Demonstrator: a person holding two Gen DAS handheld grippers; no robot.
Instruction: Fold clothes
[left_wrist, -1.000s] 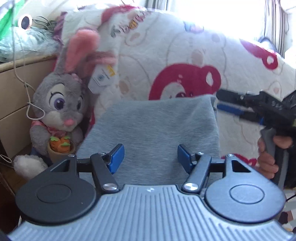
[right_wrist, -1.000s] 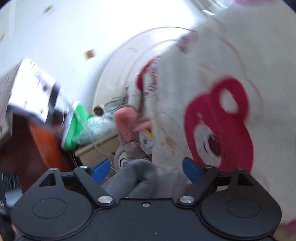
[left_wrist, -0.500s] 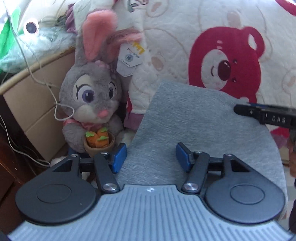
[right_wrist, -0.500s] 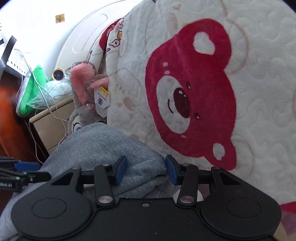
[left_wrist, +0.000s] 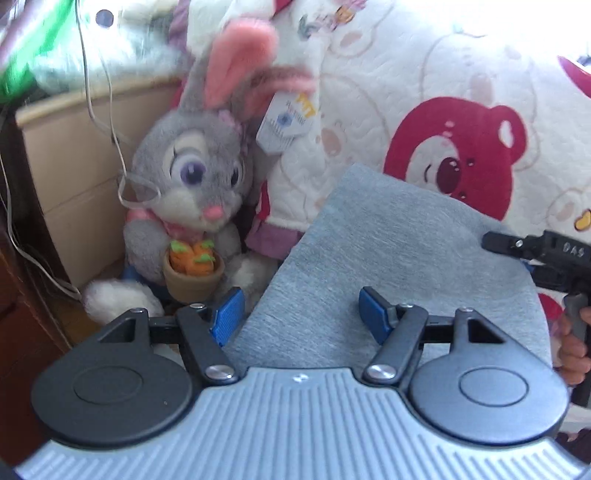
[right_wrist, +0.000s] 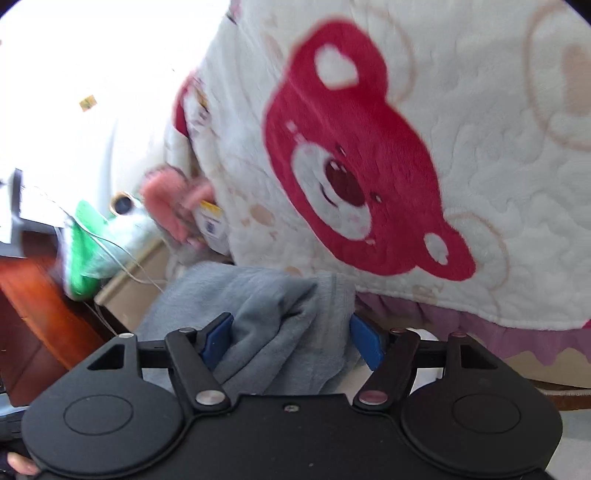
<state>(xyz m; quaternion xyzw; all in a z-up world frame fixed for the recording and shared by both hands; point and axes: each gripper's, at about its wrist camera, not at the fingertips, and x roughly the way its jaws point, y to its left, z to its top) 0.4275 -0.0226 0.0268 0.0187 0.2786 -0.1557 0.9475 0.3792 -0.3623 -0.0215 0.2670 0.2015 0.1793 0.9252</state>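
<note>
A folded grey garment (left_wrist: 388, 251) lies flat on the bedding in front of my left gripper (left_wrist: 300, 314). The left jaws are opening; the cloth's near edge sits between them, and the left blue pad (left_wrist: 227, 314) hangs just off the cloth's side. My right gripper (left_wrist: 517, 254) reaches in at the garment's right edge. In the right wrist view a bunched fold of the grey garment (right_wrist: 258, 291) fills the gap of the right gripper (right_wrist: 290, 338). Its jaws are opening and the pads stand loose beside the cloth.
A grey plush rabbit (left_wrist: 192, 184) with a carrot pot sits left of the garment, against a beige cabinet (left_wrist: 74, 155) with hanging cables. A white blanket with red bears (left_wrist: 443, 110) rises behind. A hand (left_wrist: 574, 347) holds the right gripper's handle.
The right gripper sank and rolled; its jaws squeezed the grey fold half a second ago and now stand wider. The left view swung toward the rabbit, and the garment lies lower on the bedding.
</note>
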